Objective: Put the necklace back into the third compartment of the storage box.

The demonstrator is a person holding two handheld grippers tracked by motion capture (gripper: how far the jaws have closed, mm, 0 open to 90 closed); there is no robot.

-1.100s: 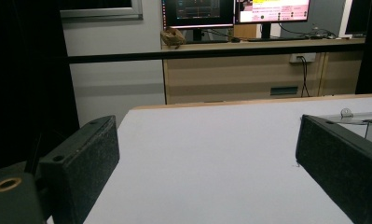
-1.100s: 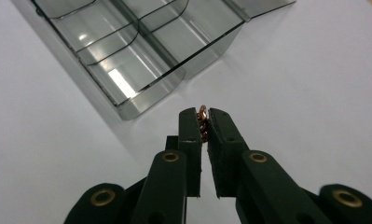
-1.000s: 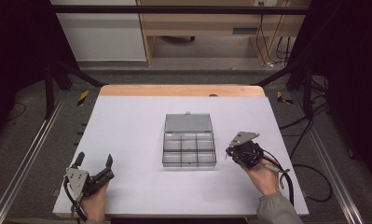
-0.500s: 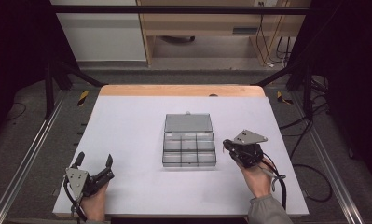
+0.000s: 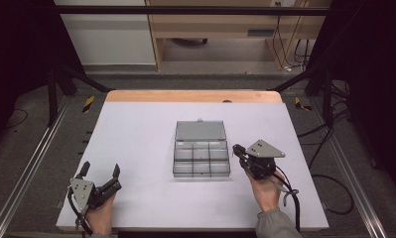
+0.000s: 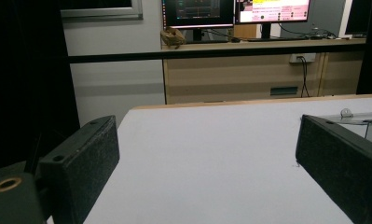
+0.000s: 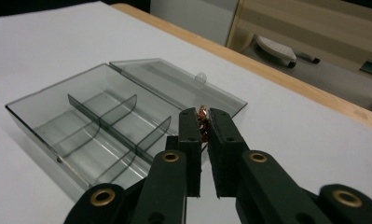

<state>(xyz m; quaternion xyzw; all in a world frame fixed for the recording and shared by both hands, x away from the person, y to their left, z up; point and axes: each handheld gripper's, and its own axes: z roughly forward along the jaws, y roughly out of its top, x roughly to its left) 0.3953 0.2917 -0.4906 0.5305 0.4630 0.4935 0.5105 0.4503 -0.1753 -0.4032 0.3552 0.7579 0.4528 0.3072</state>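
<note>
A clear grey compartment box (image 5: pixel 201 153) lies open in the middle of the white table, its lid (image 5: pixel 200 130) folded flat behind it. In the right gripper view the box (image 7: pixel 95 128) has several empty compartments split by thin dividers. My right gripper (image 5: pixel 237 150) sits just right of the box, shut on a small copper-coloured piece (image 7: pixel 203 117) pinched between its tips (image 7: pixel 202 122). My left gripper (image 5: pixel 100 172) rests near the table's front left corner, open, nothing between its wide-set fingers (image 6: pixel 83 161).
The white table (image 5: pixel 136 134) has a wooden strip along its far edge (image 5: pixel 193 95). Metal rails run along both sides. Beyond the far edge stand a wooden desk with monitors (image 6: pixel 235 11) and hanging cables (image 5: pixel 295 34).
My right gripper has moved left toward the box's right side, still holding the small piece. The left gripper has stayed put.
</note>
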